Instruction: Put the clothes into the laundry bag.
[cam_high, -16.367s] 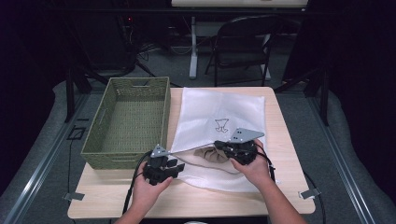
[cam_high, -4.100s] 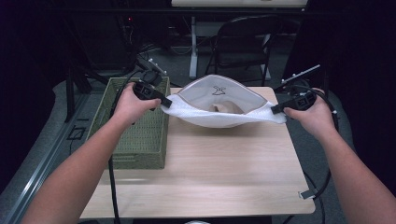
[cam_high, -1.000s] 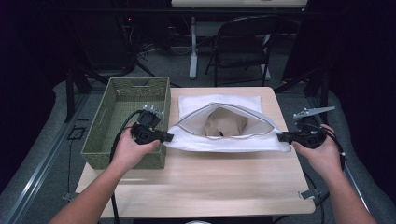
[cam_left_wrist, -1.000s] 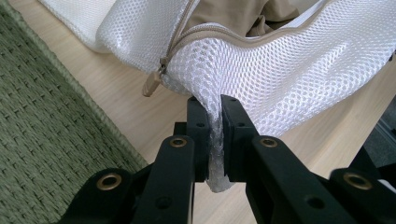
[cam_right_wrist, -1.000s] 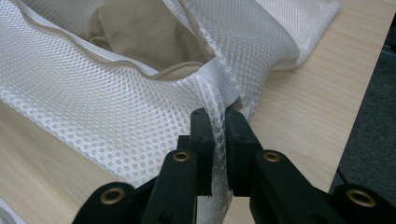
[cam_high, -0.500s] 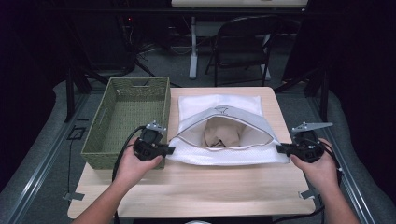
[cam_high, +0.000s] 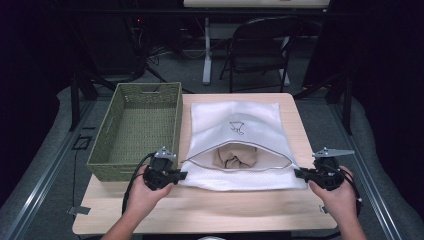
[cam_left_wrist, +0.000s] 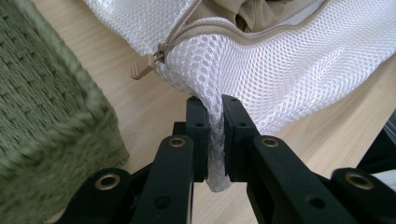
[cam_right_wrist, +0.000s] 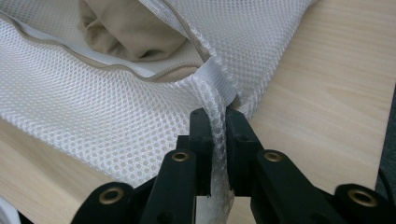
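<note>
A white mesh laundry bag lies flat on the wooden table, its zipped mouth gaping toward me. Inside sits a beige garment, also seen as the beige garment in the right gripper view. My left gripper is shut on the bag's near-left corner; the mesh is pinched between its jaws, just below the zipper pull. My right gripper is shut on the near-right corner, with the mesh edge clamped by the zipper's end tab.
A green woven basket stands left of the bag, its near corner close to my left gripper. Bare table stretches along the front edge. A black chair stands beyond the table's far side.
Both grippers have drawn the bag toward me and lowered it onto the table. The bag now lies flatter, and its mouth has narrowed over the garment.
</note>
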